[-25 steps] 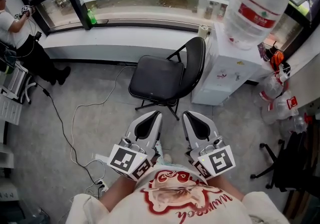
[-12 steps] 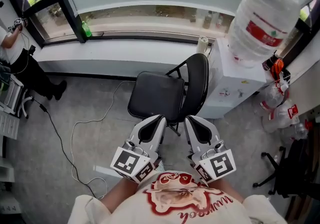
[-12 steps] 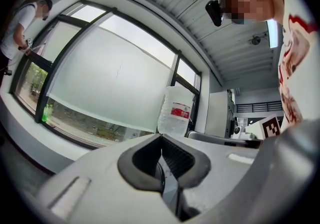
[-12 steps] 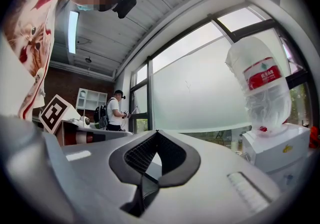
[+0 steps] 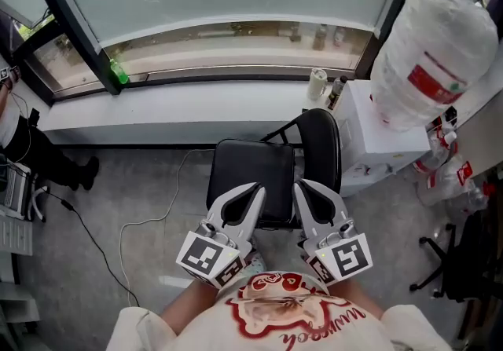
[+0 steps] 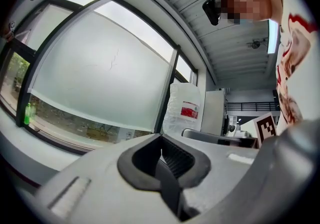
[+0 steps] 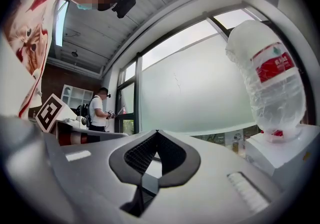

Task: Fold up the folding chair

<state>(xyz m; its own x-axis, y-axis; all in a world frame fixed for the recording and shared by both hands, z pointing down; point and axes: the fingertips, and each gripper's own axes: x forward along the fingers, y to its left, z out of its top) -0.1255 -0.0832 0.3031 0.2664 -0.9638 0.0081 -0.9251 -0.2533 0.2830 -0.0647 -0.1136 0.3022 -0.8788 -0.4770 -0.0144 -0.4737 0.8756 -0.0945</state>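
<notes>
Folding chair (image 5: 250, 162) is standing open on the grey floor (image 5: 141, 184), with its seat level and its backrest toward the white water dispenser (image 5: 368, 133), just before the window ledge (image 5: 157, 110). Over the near edge of the seat the left gripper (image 5: 253, 188) and the right gripper (image 5: 303, 188) are hanging side by side, each with its jaws pressed together and holding nothing

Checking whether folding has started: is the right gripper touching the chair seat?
Apart. Right gripper view: the shut right gripper has only window beyond it, no chair seat.
</notes>
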